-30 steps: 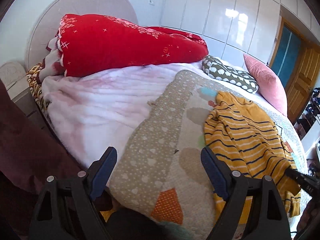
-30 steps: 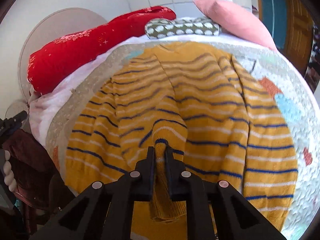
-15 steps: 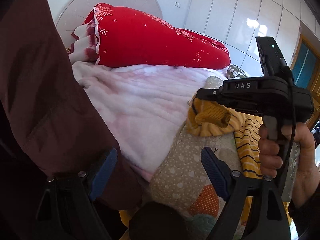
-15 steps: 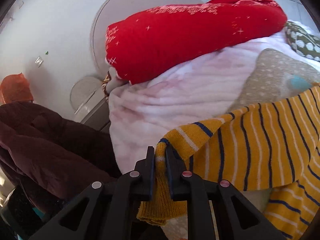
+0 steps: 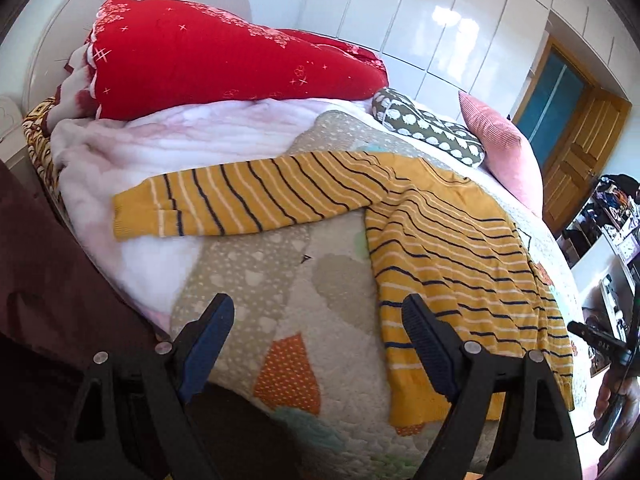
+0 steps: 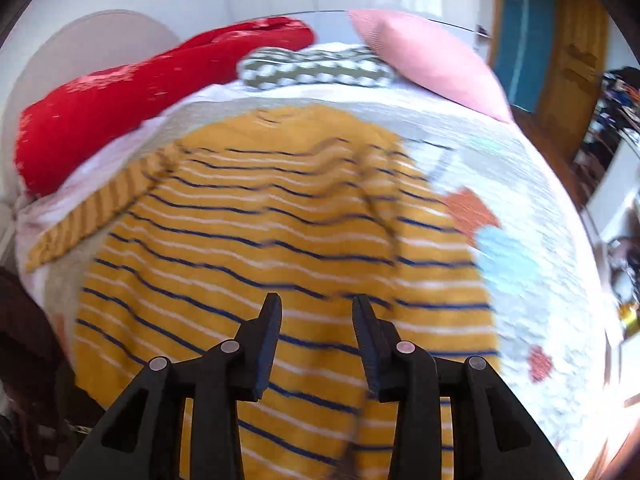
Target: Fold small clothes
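A small yellow sweater with navy and white stripes lies flat on the patterned quilt of a bed. One sleeve is stretched out to the left onto the pink blanket. My left gripper is open and empty above the quilt, left of the sweater's hem. In the right wrist view the sweater fills the middle. My right gripper is open and empty just above the sweater's lower body. The right gripper also shows at the far right edge of the left wrist view.
A red duvet is piled at the headboard on a pink blanket. A spotted green pillow and a pink pillow lie at the far side. My dark red sleeve is at the left. A wooden door stands right.
My right gripper pulled the sleeve out to the left, let go of it and swung back over the sweater's body. The sleeve now lies flat and extended. The left gripper stayed open.
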`<state>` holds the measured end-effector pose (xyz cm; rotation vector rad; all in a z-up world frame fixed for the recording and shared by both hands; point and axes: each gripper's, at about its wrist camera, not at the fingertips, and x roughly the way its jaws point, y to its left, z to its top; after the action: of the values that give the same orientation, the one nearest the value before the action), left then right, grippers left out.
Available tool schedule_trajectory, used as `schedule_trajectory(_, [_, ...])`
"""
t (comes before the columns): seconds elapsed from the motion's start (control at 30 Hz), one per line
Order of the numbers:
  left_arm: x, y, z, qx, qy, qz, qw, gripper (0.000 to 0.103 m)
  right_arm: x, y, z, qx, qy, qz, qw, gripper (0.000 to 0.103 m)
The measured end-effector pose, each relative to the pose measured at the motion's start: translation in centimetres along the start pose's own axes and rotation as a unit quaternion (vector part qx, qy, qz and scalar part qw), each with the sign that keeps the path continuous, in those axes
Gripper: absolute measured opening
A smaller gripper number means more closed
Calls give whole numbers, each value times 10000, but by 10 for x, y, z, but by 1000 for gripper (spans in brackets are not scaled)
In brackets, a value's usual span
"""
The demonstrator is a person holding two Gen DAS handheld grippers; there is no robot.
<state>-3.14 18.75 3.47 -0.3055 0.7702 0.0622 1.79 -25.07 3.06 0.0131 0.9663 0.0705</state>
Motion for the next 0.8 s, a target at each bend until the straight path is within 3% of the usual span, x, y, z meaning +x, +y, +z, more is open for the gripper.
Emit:
schedule_trajectory(0.1, [3,-22,-3,172,79,18,9998,85,-14,-28,-36,-95,220,475,9986,40])
schedule_trajectory(0.2, [8,-40,-4,296,158,80,9994,85,-20,-21,-67,-599,312,911,9935,40])
schedule_trajectory(0.3, [10,-56,-4,407,179,210,9988,85,-6,-15,-93,-1066,404,752,9906,42])
schedule_trajectory(0.33, [10,-59,-4,430,183,263,9986,85,-1,-12,-96,-1216,409,552,9902,22])
schedule_trajectory(0.37, [11,-62,-2,447,183,314,9983,85,2,-14,-97,-1200,350,433,9912,9])
schedule_trajectory(0.43, [11,-66,1,474,168,398,9979,85,-8,-35,-85,-712,162,671,9951,4])
schedule_trajectory(0.47, [11,-67,3,492,155,441,9977,85,-15,-46,-75,-591,-53,583,9965,4])
schedule_trajectory(0.57, [14,-71,9,539,91,602,9967,85,-32,-95,-34,-151,-620,-184,9978,4])
schedule_trajectory(0.63, [18,-71,12,502,73,643,9966,85,-35,-144,-6,446,-899,-727,9923,4])
schedule_trajectory(0.73, [29,-66,13,414,191,651,9968,85,-25,-216,20,1426,-949,-1930,9661,5])
schedule_trajectory(0.8, [38,-62,12,373,336,643,9967,85,-19,-242,21,1856,-722,-2237,9541,7])
